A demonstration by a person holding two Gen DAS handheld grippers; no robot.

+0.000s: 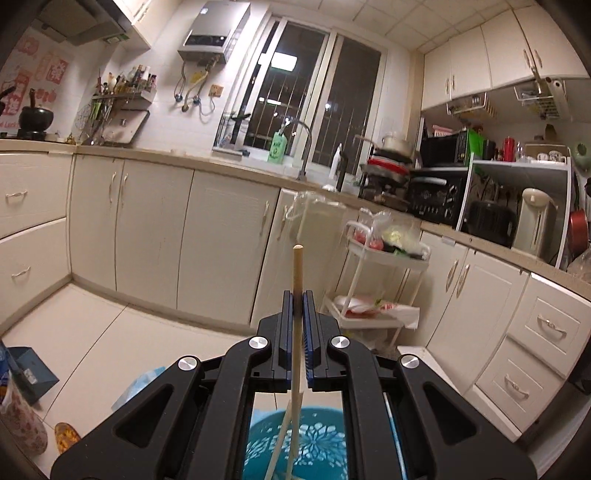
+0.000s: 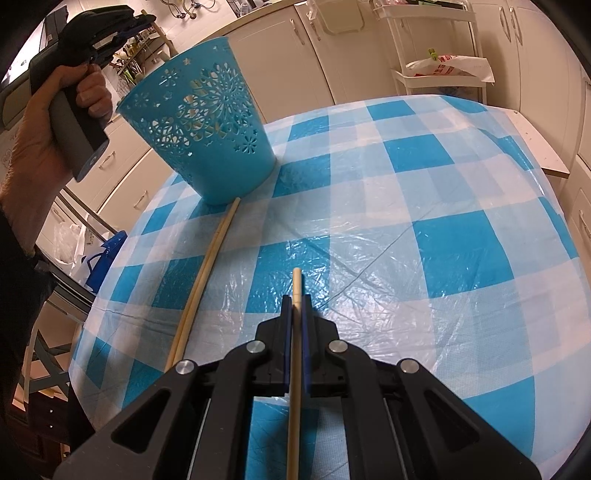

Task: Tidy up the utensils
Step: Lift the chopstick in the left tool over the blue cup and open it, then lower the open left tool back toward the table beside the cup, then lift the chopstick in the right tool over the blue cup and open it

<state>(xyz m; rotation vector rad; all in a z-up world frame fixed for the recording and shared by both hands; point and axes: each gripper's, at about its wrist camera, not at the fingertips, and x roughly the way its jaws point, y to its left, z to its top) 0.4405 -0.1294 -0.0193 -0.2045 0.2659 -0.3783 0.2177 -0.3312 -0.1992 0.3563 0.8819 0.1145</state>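
Observation:
My left gripper [image 1: 297,293] is shut on a pale wooden chopstick [image 1: 297,273] and holds it upright above the blue perforated basket [image 1: 306,443]. Another chopstick [image 1: 279,448] leans inside the basket. In the right wrist view the basket [image 2: 207,125] stands at the far left of the blue checked table [image 2: 406,221], with the left gripper [image 2: 110,31] raised beside its rim. My right gripper [image 2: 295,301] is shut on a chopstick [image 2: 295,332] just above the table. A pair of chopsticks [image 2: 207,273] lies on the table, tips touching the basket's base.
White kitchen cabinets [image 1: 147,229] and a white trolley [image 1: 384,280] with bags stand beyond the table. A blue bag [image 2: 107,254] sits on the floor off the table's left edge. The cloth is covered in clear plastic.

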